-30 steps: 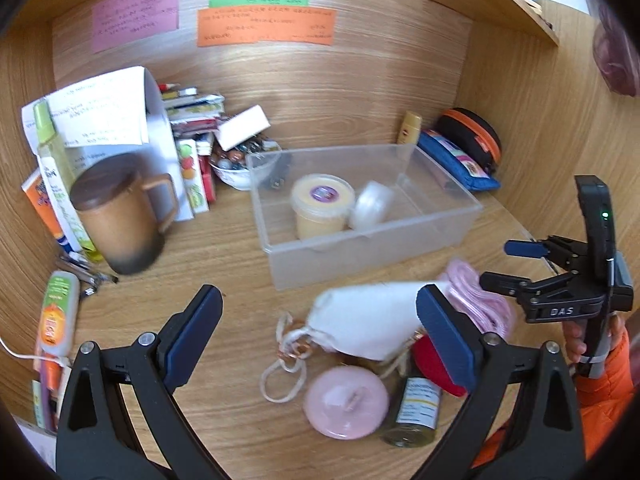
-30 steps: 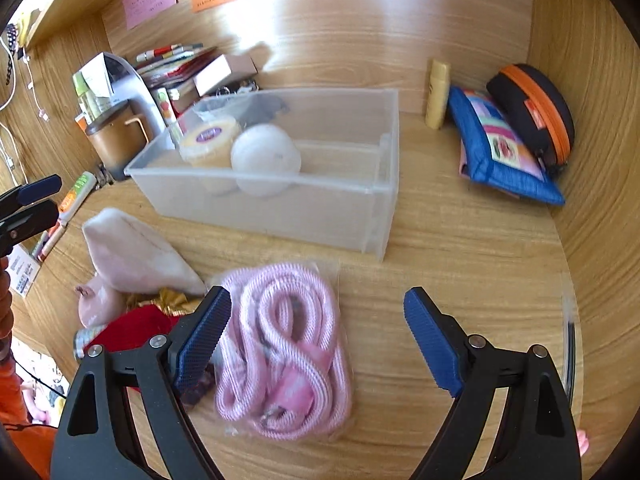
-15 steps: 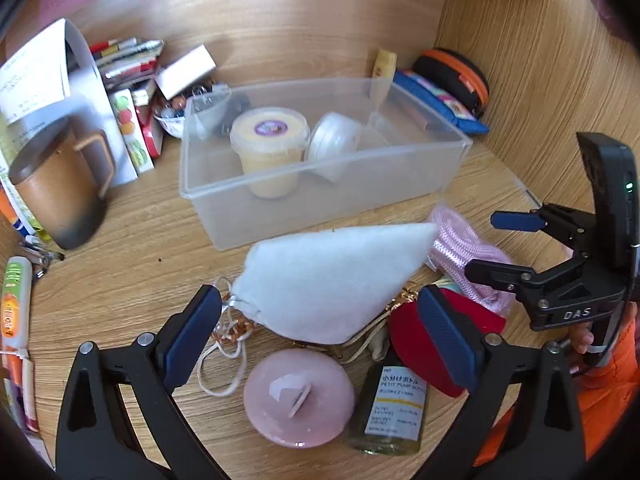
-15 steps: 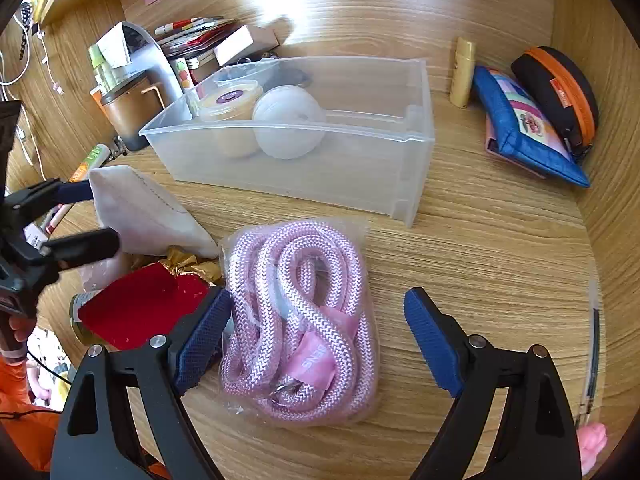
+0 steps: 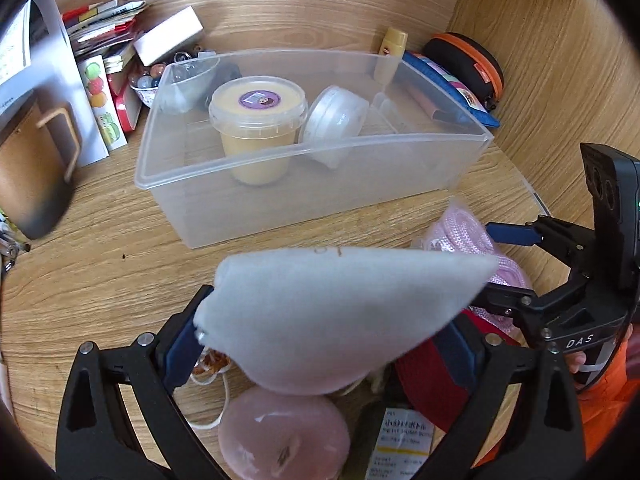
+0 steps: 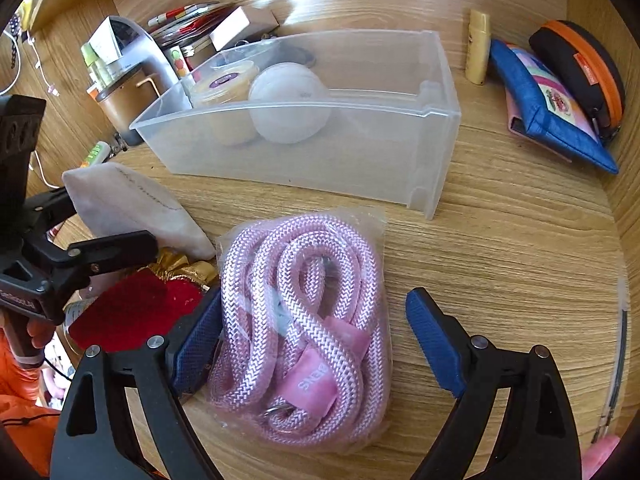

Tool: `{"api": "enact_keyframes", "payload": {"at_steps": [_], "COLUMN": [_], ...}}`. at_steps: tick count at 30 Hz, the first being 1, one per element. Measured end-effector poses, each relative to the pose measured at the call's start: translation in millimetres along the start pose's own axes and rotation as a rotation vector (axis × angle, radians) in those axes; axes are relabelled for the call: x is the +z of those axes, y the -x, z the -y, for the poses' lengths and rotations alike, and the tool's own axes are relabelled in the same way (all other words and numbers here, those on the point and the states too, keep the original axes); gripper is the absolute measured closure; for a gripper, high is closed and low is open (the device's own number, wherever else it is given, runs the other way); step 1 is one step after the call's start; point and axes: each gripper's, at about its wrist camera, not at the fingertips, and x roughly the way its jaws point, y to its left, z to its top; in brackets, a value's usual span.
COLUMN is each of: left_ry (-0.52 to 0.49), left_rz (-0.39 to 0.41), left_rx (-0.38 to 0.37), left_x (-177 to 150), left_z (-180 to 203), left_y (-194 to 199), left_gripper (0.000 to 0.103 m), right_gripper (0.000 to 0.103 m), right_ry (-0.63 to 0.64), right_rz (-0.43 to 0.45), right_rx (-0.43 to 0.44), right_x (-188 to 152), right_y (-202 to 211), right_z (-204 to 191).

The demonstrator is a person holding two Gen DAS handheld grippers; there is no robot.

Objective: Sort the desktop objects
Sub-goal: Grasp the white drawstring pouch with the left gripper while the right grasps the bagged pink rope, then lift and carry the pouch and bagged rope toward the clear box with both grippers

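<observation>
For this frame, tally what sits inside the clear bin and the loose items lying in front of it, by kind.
In the clear plastic bin:
Lidded tubs: 1, yellow tub
White round containers: 1

In front of the bin:
White cloth pouches: 1
Bagged pink ropes: 1
Pink round lids: 1
Small labelled bottles: 1
Red fabric items: 1

Total: 7

The right gripper, seen from the left wrist camera, carries white letters "DAS" on its black body. Below it, beside the pink round lid, a small bottle bears a white and yellow label with Japanese print (too blurred to read). Nothing else is legible.
</observation>
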Motion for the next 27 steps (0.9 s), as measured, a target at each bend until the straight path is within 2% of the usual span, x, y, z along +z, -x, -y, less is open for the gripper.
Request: {"api": "enact_keyframes", "payload": {"at_steps": [6, 8, 14, 20, 27], "left_ry": [0.014, 0.014, 0.022, 0.006, 0.048], "left_rz": [0.04, 0.048, 0.059, 0.074, 0.1], "left_rx": [-0.016, -0.017, -0.03, -0.034, -0.058], "left_x": [2, 3, 2, -1, -3], "left_z": [-1, -1, -3, -3, -16], "left_y": [1, 0, 0, 7, 18], "left_gripper": [0.004, 0.011, 0.023, 0.033, 0.04], "right_gripper": [0.017, 0.026, 0.034, 0.036, 0.037], "right_ry": [0.026, 0.029, 0.044, 0.051, 0.01], "right_rz": [0.002, 0.009, 0.029, 0.047, 0.083], "right_rx": [-0.02, -0.01, 0.001, -0.013, -0.018], "right_x": [1, 1, 0, -2, -1], "right_y": [-4, -3, 0, 3, 16], "right_z": [-5, -5, -9, -11, -2]}}
